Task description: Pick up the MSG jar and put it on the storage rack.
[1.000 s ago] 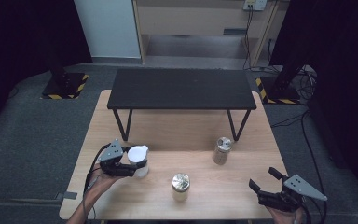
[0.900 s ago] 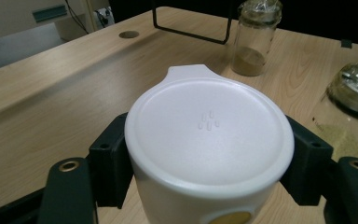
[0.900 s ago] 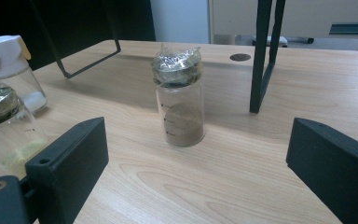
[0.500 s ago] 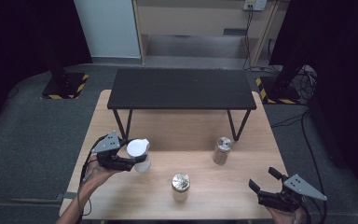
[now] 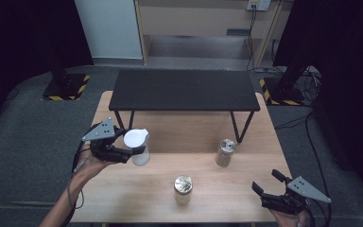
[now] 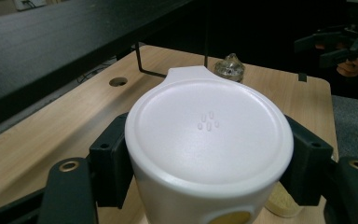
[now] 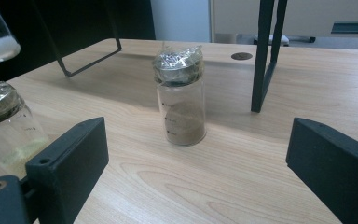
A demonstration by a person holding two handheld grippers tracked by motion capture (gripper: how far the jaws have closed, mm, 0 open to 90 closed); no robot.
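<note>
In the high view the left gripper has its fingers clamped on a white lidded cup, smooth matte plastic, round with a small spout tab on the lid; the cup stands upright, long axis vertical, held above the pale wood-grain tabletop near its left edge. A glass jar with a crinkled foil cap stands upright near the front edge at the middle, and a second foil-capped jar stands toward the right, just in front of the low black bench that spans the back of the tabletop on thin metal legs. The right gripper sits at the front right corner, fingers spread wide with nothing between them. In the left gripper view the black fingers press both sides of the cup's body below its flat round lid, which bears four tiny raised dots, its spout tab pointing away toward the bench. In the right gripper view the blocky black fingers stand well apart, and the cylindrical clear jar with brown powder in its bottom stands upright between and beyond them
</note>
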